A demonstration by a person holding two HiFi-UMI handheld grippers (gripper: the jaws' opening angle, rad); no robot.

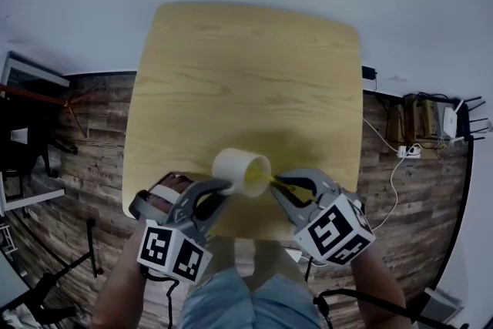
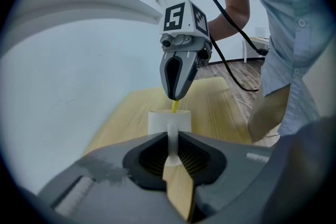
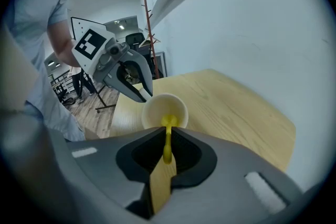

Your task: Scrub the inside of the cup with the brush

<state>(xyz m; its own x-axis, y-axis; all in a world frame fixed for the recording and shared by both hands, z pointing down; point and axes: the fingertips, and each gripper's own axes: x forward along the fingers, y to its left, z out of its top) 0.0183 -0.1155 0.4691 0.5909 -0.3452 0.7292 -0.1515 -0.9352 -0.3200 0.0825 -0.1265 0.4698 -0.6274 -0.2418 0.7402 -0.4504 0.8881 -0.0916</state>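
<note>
Right gripper (image 3: 167,131) was clamped on the yellow brush (image 3: 168,122), its head inside the cup (image 3: 157,105) that my left gripper (image 2: 173,136) pinched, tilted, by the near edge of the table (image 1: 231,73), so I judged short strokes against the wall, cup held firm, would scrub best.

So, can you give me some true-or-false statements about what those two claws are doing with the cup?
1. The left gripper grips the cup by its handle. True.
2. The right gripper is empty. False: it is shut on a yellow brush.
3. The yellow brush's tip is inside the cup. True.
4. The cup stands upright on the table. False: it is tipped sideways, mouth towards the right gripper.
</note>
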